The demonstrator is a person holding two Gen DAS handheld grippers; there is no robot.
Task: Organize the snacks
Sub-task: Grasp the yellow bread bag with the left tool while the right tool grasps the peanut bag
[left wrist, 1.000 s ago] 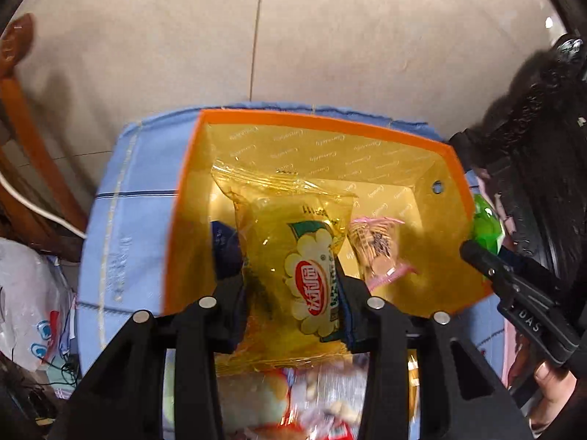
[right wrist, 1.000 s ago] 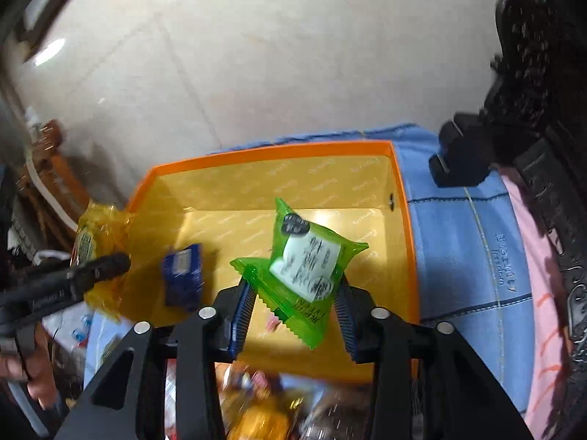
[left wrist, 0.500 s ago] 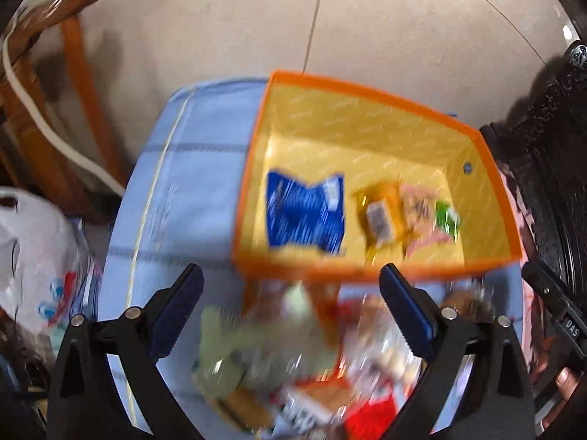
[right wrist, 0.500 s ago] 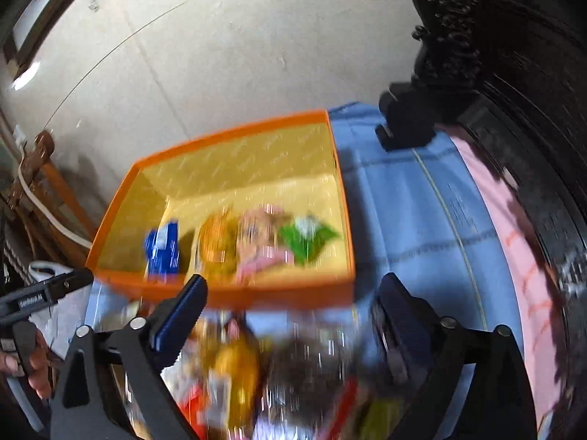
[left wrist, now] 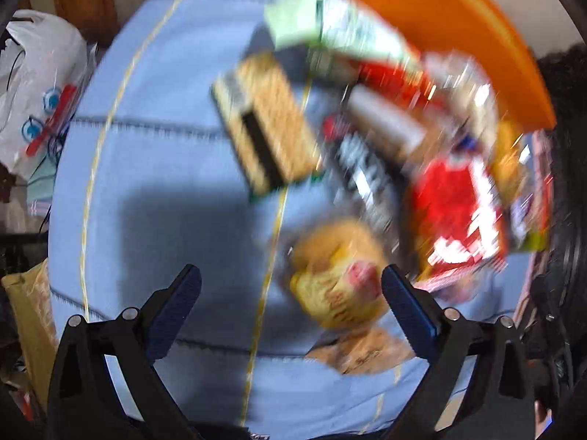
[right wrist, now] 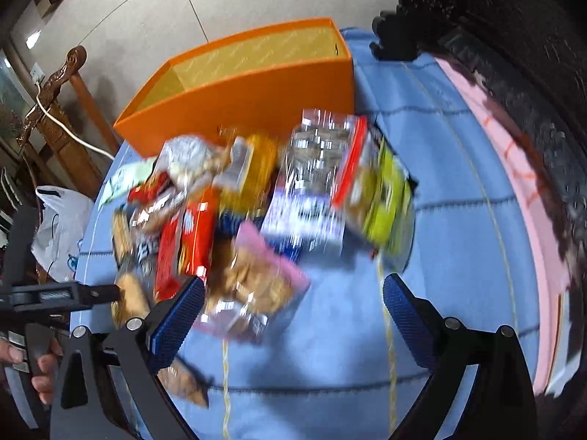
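Observation:
An orange box point(right wrist: 256, 88) stands at the far side of the blue cloth; it also shows in the left wrist view point(left wrist: 451, 36). A blurred pile of snack packets point(right wrist: 256, 201) lies in front of it. My left gripper point(left wrist: 291, 308) is open and empty, low over the cloth, with a yellow packet point(left wrist: 341, 286) between its fingers' line and a tan cracker pack point(left wrist: 264, 124) farther off. My right gripper point(right wrist: 293, 315) is open and empty, with a pink-edged cookie packet point(right wrist: 256, 282) just ahead of it. The left gripper's body shows at the left of the right wrist view.
A blue cloth point(right wrist: 440, 190) covers the table, with a pink cloth point(right wrist: 521, 168) and dark carved furniture point(right wrist: 513, 36) to the right. A white plastic bag point(left wrist: 36, 84) and a wooden chair point(right wrist: 58, 110) stand to the left.
Both grippers let their packets go into the orange box, opened, and pulled back and down toward the pile of snacks on the cloth. Both views are blurred by motion.

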